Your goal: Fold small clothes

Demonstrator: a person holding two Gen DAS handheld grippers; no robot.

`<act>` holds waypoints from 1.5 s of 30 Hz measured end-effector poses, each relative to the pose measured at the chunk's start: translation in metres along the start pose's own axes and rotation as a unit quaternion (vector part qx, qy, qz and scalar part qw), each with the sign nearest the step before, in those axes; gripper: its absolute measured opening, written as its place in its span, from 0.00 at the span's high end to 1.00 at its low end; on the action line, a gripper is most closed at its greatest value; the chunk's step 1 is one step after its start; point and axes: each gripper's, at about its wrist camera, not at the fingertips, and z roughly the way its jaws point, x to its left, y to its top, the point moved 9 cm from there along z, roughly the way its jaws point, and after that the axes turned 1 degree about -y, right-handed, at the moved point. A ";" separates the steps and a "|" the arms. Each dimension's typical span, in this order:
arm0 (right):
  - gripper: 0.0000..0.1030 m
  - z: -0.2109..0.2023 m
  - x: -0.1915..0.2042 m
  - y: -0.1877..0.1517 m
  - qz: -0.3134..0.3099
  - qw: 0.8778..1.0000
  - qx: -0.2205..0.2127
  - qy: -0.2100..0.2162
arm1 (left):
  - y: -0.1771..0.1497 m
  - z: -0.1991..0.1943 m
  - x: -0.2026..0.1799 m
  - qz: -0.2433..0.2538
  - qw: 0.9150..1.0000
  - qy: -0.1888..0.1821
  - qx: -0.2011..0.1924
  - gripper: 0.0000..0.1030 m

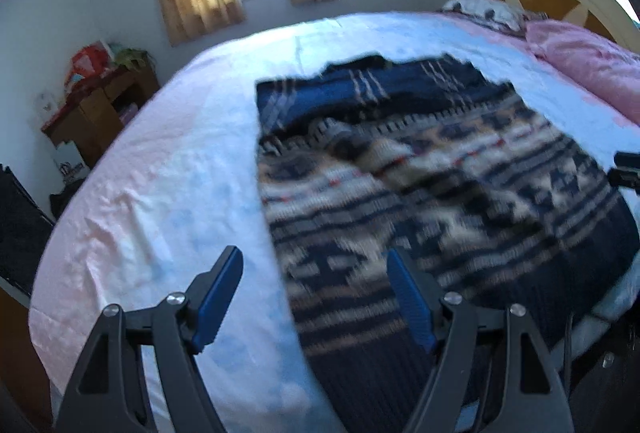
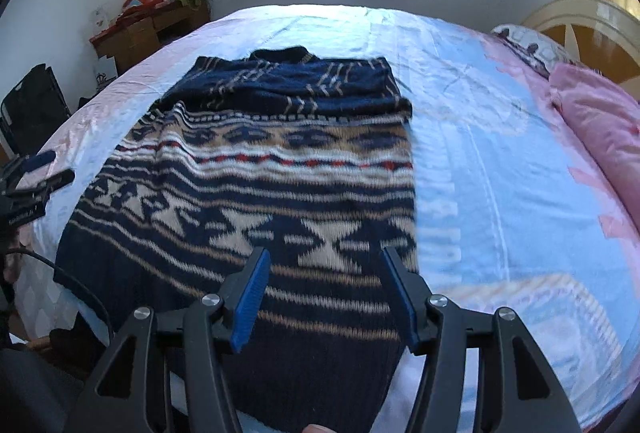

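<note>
Here: patterned sweater [image 2: 256, 193] flat on bed [image 2: 480, 161]; left gripper [image 1: 316, 297] fingers wide, empty; right gripper [image 2: 324, 297] fingers parted, empty.

free: pale blue bed sheet [image 2: 480, 161] right of frame | blocked: navy patterned knitted sweater [image 2: 256, 201] centre; pink pillow [image 2: 600, 121] far right

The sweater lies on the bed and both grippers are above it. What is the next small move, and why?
Probably lower both grippers to the near hem of the sweater and pinch it. It already lies as a narrow panel, its sides seemingly folded in, so a bottom-to-collar fold seems due. The right gripper and the left gripper are both open and hold nothing, above the hem end.
</note>
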 end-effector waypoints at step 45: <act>0.93 -0.084 -0.039 -0.010 0.171 0.959 -0.121 0.189 | -0.015 -0.057 0.036 -0.215 0.936 -0.272 -0.068 0.93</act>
